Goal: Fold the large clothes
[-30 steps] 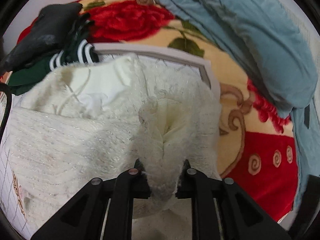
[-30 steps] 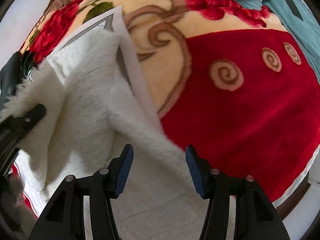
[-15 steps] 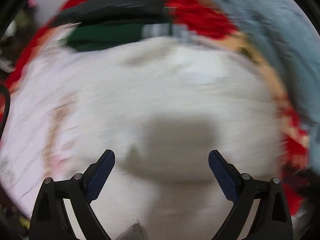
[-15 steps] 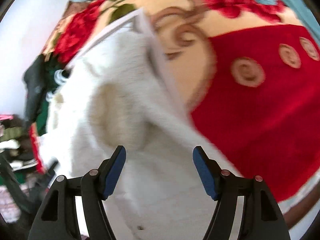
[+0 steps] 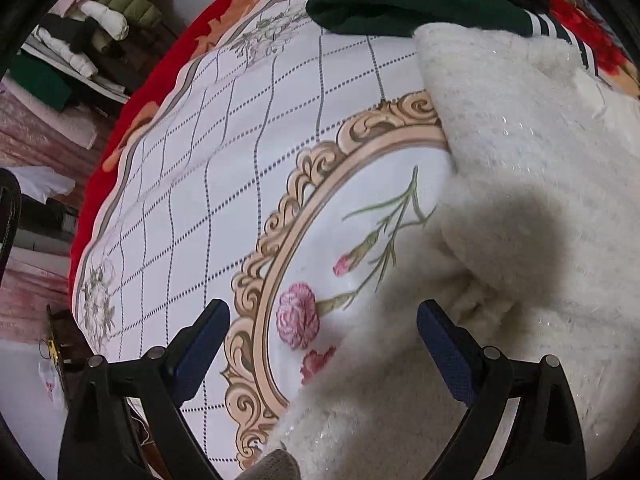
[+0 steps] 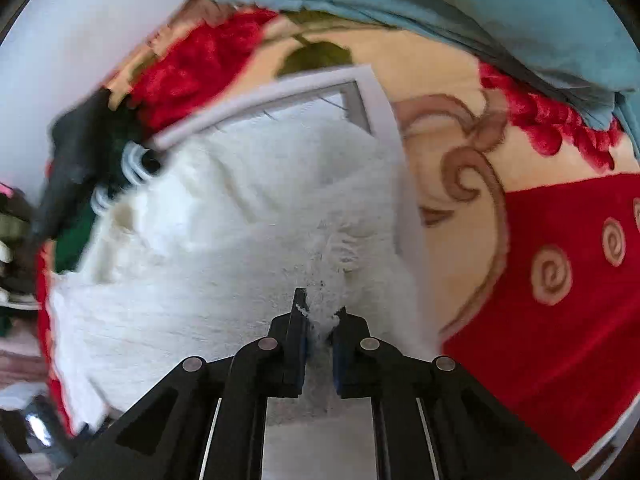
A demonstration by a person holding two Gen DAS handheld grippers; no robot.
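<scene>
Garment: a large cream fuzzy sweater (image 5: 532,208) lies spread over a white printed mat (image 5: 224,184); in the left wrist view it covers the mat's right and lower part, with one thick fold lapped over the rest.
Garment, right view: the same sweater (image 6: 224,264) fills the middle of the frame, its far edge lying just short of the mat's grey border (image 6: 280,100).
Right tongs: the right tongs (image 6: 319,312) are clenched on a tuft of the sweater's fuzzy edge, with fibres bunched between the blue pads.
Left tongs: the left tongs (image 5: 323,322) are released, fingers spread wide, holding nothing; the right finger is over the sweater, the left over bare mat.
Mat: white with a dotted grid, a tan scrolled oval frame and pink carnations (image 5: 298,316) inside it.
Under the mat: a red and cream floral blanket (image 6: 560,288) with tan spiral marks, seemingly on a bed.
Far edge: a dark green garment with white stripes (image 5: 404,12) lies against the sweater's far side; something black (image 6: 72,160) sits just beside it.
Beyond: a pale blue quilt (image 6: 460,12) is bunched along the blanket's far side.
Left background: piled clothes (image 5: 92,24) on shelves.
</scene>
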